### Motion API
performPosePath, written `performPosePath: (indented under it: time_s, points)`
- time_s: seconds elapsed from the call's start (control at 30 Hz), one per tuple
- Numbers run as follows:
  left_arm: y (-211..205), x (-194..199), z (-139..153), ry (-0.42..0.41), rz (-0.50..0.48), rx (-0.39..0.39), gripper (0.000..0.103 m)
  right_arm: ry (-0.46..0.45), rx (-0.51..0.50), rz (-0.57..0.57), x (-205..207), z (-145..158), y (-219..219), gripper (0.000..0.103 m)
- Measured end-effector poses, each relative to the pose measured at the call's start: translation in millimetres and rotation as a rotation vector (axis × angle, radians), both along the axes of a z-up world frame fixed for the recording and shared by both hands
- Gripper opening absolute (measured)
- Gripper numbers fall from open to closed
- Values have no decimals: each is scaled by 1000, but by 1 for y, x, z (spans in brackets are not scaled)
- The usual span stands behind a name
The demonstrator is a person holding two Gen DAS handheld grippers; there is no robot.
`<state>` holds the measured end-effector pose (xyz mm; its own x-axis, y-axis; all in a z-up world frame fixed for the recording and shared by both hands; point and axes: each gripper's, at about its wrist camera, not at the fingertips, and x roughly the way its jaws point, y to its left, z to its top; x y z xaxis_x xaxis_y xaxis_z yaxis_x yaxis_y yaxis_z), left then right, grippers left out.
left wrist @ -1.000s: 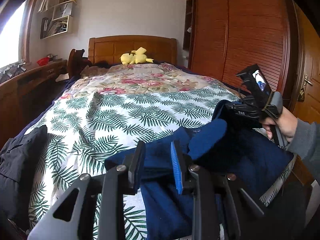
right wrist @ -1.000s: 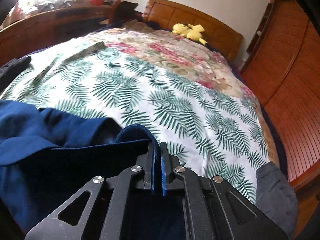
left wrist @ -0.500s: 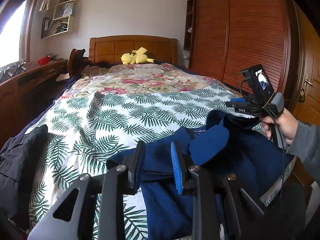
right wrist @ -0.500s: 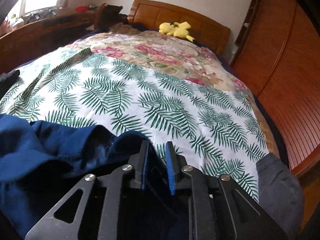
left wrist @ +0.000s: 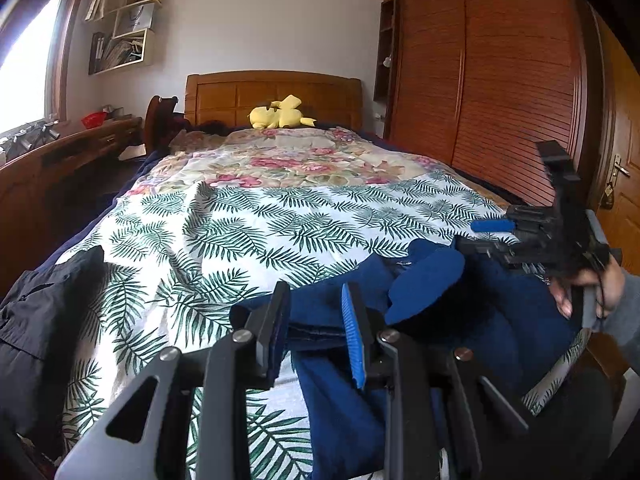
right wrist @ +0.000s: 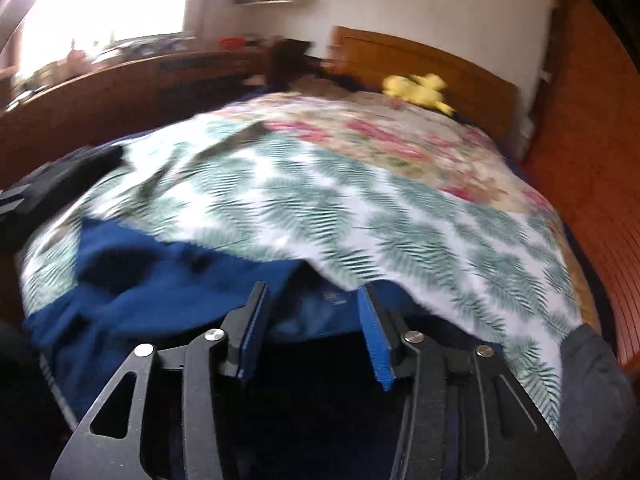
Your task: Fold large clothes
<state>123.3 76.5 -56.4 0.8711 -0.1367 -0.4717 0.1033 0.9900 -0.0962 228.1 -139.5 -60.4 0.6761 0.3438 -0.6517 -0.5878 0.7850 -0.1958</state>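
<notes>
2 grippers work 1 navy garment (left wrist: 348, 412) that lies crumpled at the near end of the bed (left wrist: 280, 216), on the palm-leaf quilt. The left gripper (left wrist: 316, 320) has its jaws narrowly parted with a folded edge of the navy cloth between them; whether the pads truly press it I cannot tell from this view. The right gripper (right wrist: 312, 332) has just been opening: its jaws now stand fairly wide over the garment's collar area, with cloth beyond them but nothing clamped. I judge this as the end of 1 fold, the right side letting go of its corner while the left keeps its edge. The next move likely calls for the right gripper to find a fresh edge or sleeve and draw it flat, since the cloth is soft and bunched. A black garment (left wrist: 36, 320) lies at the bed's left edge. Around the bed: a wooden headboard with a yellow plush toy (left wrist: 280, 118), a louvred wardrobe (left wrist: 500, 92) on the right, a long wooden desk under a bright window on the left.
</notes>
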Motion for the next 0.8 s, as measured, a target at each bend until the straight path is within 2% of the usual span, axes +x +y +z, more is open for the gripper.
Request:
performPosePath:
  time_s: [0.2,0.47,0.63,0.8]
  points:
    - [0,-1,-1,5,1,5,24,30,-44,163,-33,-9,25,64]
    - [0,-1,0,7,0,7,24,76,-133,234,-30,-26,44,65]
    - [1,-2,1,4,0,8,24,64,-103,231,-38,-19,42,65]
    - [7,-5,1,1,11,11,24,30,-58,287,-59,-5,57,65]
